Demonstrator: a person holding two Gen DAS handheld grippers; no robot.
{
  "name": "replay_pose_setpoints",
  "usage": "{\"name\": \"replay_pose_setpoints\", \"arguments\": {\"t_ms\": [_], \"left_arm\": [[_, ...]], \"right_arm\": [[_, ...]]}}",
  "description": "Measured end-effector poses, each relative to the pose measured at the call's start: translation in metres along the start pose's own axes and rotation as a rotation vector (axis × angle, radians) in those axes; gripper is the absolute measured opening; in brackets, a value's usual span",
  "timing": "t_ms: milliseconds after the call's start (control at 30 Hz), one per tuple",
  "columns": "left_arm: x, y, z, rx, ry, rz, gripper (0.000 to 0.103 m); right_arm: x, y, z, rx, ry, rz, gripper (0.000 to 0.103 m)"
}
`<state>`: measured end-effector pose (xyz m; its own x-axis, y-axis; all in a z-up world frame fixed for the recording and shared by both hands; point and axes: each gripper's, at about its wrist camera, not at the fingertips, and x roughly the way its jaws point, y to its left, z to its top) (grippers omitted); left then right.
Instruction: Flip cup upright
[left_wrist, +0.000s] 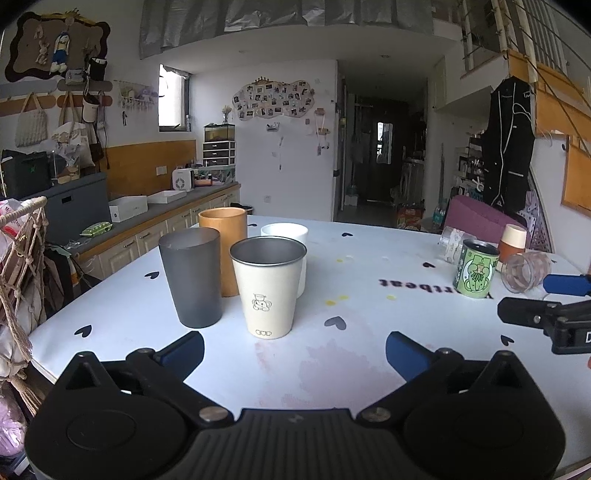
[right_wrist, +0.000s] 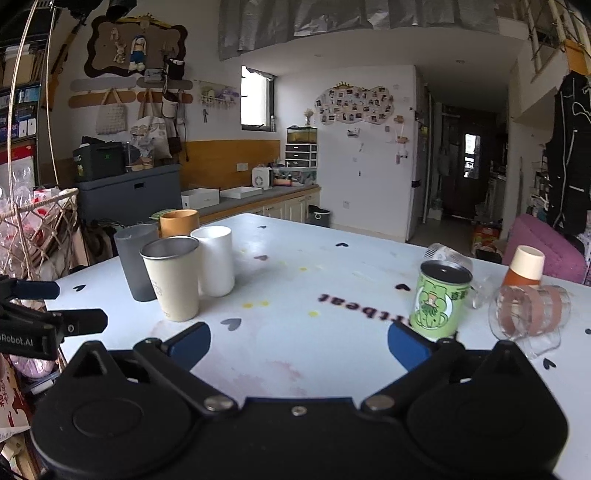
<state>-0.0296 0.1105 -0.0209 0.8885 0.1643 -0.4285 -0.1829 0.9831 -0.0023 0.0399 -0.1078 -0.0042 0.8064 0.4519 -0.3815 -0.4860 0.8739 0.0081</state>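
Several cups stand upright at the table's left: a cream steel-lined cup (left_wrist: 266, 286) (right_wrist: 171, 278), a grey cup (left_wrist: 192, 277) (right_wrist: 135, 262), an orange cup (left_wrist: 223, 245) (right_wrist: 179, 221) and a white cup (left_wrist: 286, 236) (right_wrist: 214, 260). At the right, a green cartoon cup (left_wrist: 476, 273) (right_wrist: 439, 301) stands upside down, a clear glass with brown bands (left_wrist: 524, 272) (right_wrist: 530, 310) lies on its side, another clear glass (left_wrist: 451, 240) (right_wrist: 445, 254) lies behind, and an orange-and-cream cup (left_wrist: 513, 238) (right_wrist: 524, 267) stands inverted. My left gripper (left_wrist: 294, 352) is open and empty before the cream cup. My right gripper (right_wrist: 299, 345) is open and empty, its right finger near the green cup.
The white table (left_wrist: 351, 343) (right_wrist: 314, 350) carries heart prints and dark lettering. A rope basket (left_wrist: 26, 258) (right_wrist: 40, 229) hangs off the left edge. A purple chair (left_wrist: 476, 216) (right_wrist: 543, 243) stands behind the far right. Each gripper shows at the other view's edge.
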Motion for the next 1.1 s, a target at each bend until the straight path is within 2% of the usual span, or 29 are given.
{"name": "replay_pose_setpoints", "arguments": {"t_ms": [1100], "left_arm": [[-0.0016,0.0019,0.0021,-0.017,-0.007,-0.001,0.103]], "right_arm": [[-0.0049,0.0006,-0.0029,-0.001,-0.004,-0.016,0.103]]}}
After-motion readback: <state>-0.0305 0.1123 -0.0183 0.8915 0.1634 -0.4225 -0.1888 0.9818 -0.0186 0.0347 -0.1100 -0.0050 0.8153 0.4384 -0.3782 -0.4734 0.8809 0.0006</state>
